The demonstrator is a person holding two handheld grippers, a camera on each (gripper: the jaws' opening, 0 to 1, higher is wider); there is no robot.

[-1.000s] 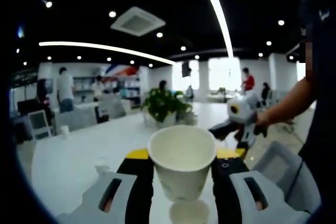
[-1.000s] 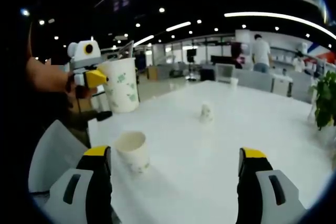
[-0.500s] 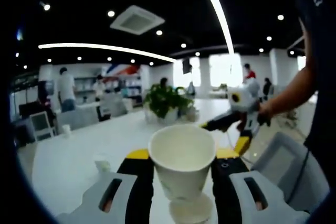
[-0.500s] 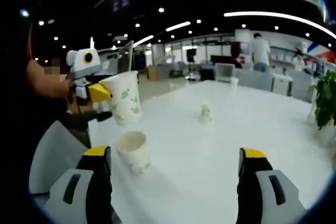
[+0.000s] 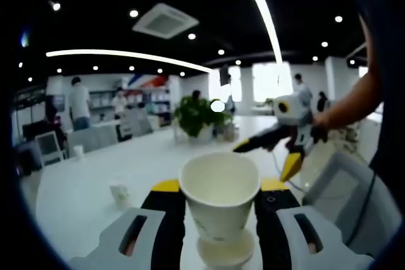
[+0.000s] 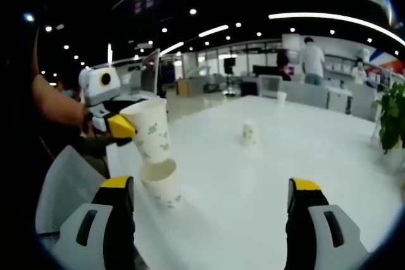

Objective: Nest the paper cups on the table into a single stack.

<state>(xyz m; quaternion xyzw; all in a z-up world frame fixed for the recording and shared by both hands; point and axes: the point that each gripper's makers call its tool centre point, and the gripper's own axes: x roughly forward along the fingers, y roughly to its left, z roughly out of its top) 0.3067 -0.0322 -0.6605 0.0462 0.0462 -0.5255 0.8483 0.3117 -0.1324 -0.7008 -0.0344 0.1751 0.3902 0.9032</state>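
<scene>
Held cup: paper cup (image 5: 219, 197) clamped between the jaws of the left gripper (image 5: 219, 219), mouth up and tilted a little; in the right gripper view the same paper cup (image 6: 150, 132) shows a green print on its side.
Cup beneath: a second cup (image 6: 161, 183) stands upright near the table's near edge, directly under the held one; the held cup's base hangs at its mouth, and whether it has entered cannot be told. In the left gripper view most of this second cup (image 5: 226, 250) is hidden behind the held cup, leaving part of its rim.
Far cup: a third cup (image 6: 249, 133) stands alone toward the middle of the table (image 6: 297, 156), well apart from the other two; the print on it is too blurred to read. It appears small at the left in the left gripper view (image 5: 119, 191).
Right gripper: right gripper (image 6: 212, 219) has its jaws spread wide with nothing between them, above the table's near edge; seen from the left gripper view (image 5: 269, 153), it is held by a hand (image 5: 326, 124).
Background: a potted plant (image 5: 196, 118) on the table's far end; distant people and chairs are soft and hard to make out.
</scene>
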